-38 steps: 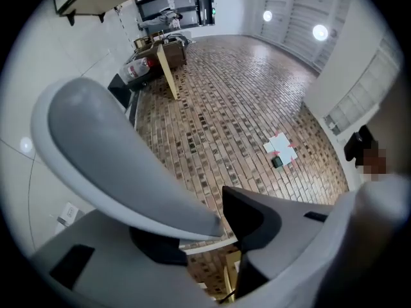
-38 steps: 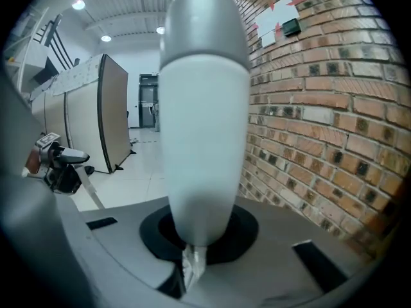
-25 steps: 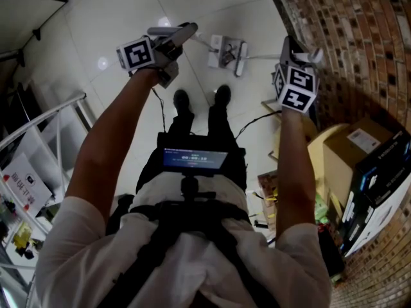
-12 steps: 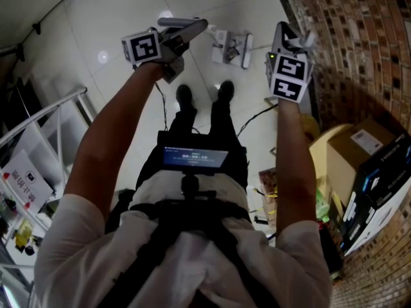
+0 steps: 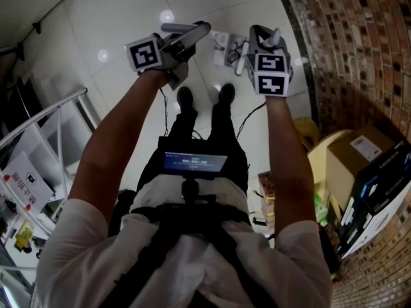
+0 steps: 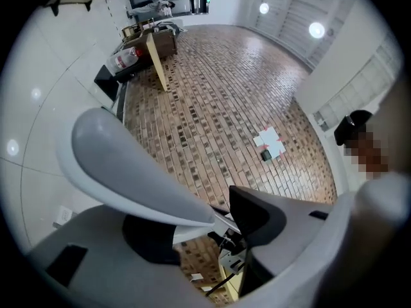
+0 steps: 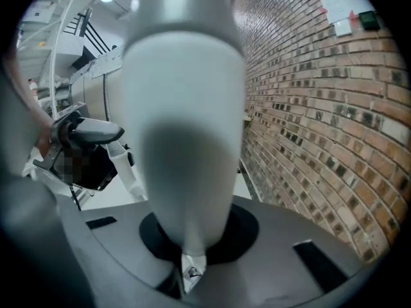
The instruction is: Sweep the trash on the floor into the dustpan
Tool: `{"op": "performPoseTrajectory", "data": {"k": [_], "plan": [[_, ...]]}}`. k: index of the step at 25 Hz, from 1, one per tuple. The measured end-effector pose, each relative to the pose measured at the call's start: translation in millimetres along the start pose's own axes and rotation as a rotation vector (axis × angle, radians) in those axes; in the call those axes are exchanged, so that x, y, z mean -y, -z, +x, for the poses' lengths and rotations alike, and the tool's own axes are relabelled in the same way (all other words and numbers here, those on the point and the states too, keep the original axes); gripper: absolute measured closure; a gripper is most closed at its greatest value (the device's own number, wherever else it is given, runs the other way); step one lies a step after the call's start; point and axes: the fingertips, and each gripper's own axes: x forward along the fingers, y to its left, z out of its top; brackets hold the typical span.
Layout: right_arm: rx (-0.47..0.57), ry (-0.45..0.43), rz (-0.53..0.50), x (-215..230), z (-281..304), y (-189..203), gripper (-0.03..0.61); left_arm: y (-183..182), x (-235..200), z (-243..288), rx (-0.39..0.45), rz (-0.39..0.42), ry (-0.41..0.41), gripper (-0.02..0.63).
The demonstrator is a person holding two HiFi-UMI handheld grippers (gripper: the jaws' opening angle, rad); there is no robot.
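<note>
**Head view.** Both arms are seen stretched forward over a glossy white tiled floor (image 5: 128,18). The left gripper (image 5: 200,29) is held roughly level, its jaws spread and nothing seen between them. The right gripper (image 5: 275,37) is tilted downward, near a red-brown brick wall (image 5: 347,37). On the floor between the two grippers, just beyond a pair of black shoes (image 5: 223,94), a white plastic dustpan (image 5: 228,49) is lying. It is identified with some reserve, as its outline is poorly resolved in this dim view. A brown cardboard box (image 5: 359,149) is noted beside the wall.

**Left gripper view.** The two grey jaws are recorded as standing apart and empty, and the brick wall is visible through the gap. White paper sheets (image 6: 270,141) are fixed to that wall.

**Right gripper view.** The jaws are found pressed together — nothing is pinched between them. The right side of the view is filled by the brick wall, and the white paper sheets are seen at the upper right.
</note>
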Motion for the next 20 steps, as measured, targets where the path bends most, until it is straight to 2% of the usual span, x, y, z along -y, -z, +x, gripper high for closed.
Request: {"op": "performPoseTrajectory", "data": {"k": [7, 14, 17, 20], "plan": [[-0.02, -0.249, -0.064, -55, 13, -10, 0.522, -3, 3, -1, 0.046, -0.025, 0.032, 0.394], [-0.075, -0.505, -0.088, -90, 10, -8, 0.367, -7, 2, -7, 0.077, -0.052, 0.038, 0.394], [-0.119, -0.569, -0.142, -93, 9, -5, 0.327, -6, 3, -7, 0.068, -0.053, 0.045, 0.394], [-0.147, -0.61, -0.215, -100, 8, -2, 0.327, -5, 4, -6, 0.055, -0.055, 0.05, 0.394]]}}
